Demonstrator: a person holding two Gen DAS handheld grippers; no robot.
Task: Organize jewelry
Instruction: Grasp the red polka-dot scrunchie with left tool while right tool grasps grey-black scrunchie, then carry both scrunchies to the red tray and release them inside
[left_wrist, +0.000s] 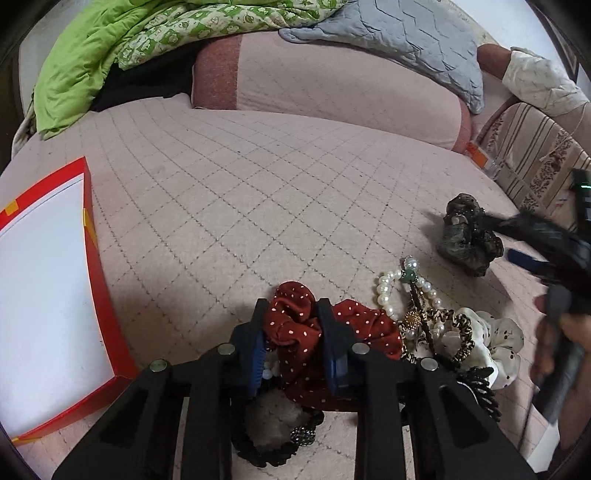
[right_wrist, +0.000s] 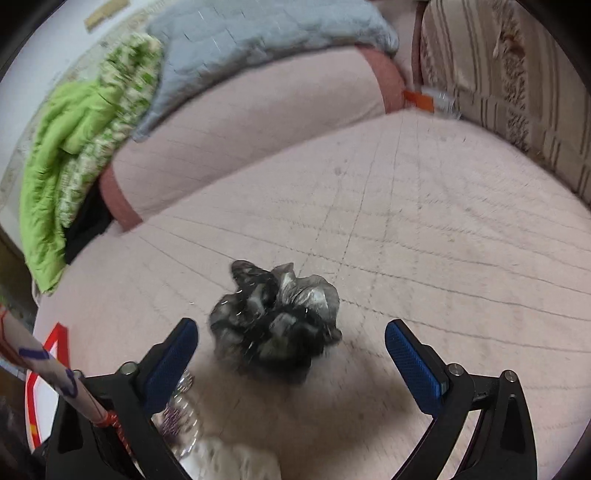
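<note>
sorting is at the pick-up step, i judge. my left gripper (left_wrist: 291, 332) pinches the red dotted scrunchie (left_wrist: 295, 321) at the edge of the jewelry pile (left_wrist: 424, 325) on the bed (left_wrist: 240, 192). my right gripper (right_wrist: 291, 354) hangs spread wide around the dark scrunchie (right_wrist: 275, 321), just beyond that pile. next, i judge, lift the red one toward the red-rimmed box (left_wrist: 92, 229), well apart from the pile.

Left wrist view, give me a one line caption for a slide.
Left gripper shut on a red polka-dot scrunchie from a pile beside a pearl bracelet, red box waiting at left.
</note>
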